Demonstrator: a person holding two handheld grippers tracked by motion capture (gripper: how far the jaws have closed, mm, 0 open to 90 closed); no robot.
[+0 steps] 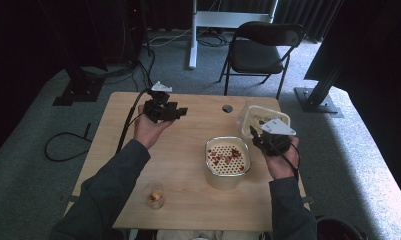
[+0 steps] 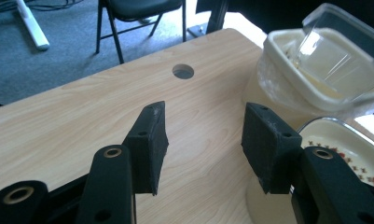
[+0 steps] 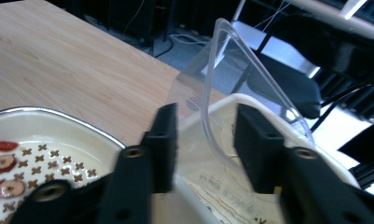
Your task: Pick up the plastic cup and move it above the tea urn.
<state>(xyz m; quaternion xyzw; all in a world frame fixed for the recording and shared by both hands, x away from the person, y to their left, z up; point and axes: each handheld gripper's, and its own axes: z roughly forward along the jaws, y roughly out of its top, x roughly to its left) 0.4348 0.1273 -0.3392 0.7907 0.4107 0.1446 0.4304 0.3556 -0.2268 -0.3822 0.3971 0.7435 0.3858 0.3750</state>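
Right gripper [image 3: 204,140] gripping clear plastic cup [image 3: 231,88], tilting it over cream rectangular tub [image 1: 248,127], just right of perforated steel tray [image 1: 228,161]. Left gripper [image 2: 203,140] hanging open, empty, farther left over desk [image 1: 188,200].

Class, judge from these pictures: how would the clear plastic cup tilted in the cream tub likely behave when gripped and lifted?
The clear plastic cup looks thin-walled, so it probably flexes under a squeeze. It appears empty, so it is likely light. It leans tilted in the cream rectangular tub, and its smooth wall may slip between the right tool pads.
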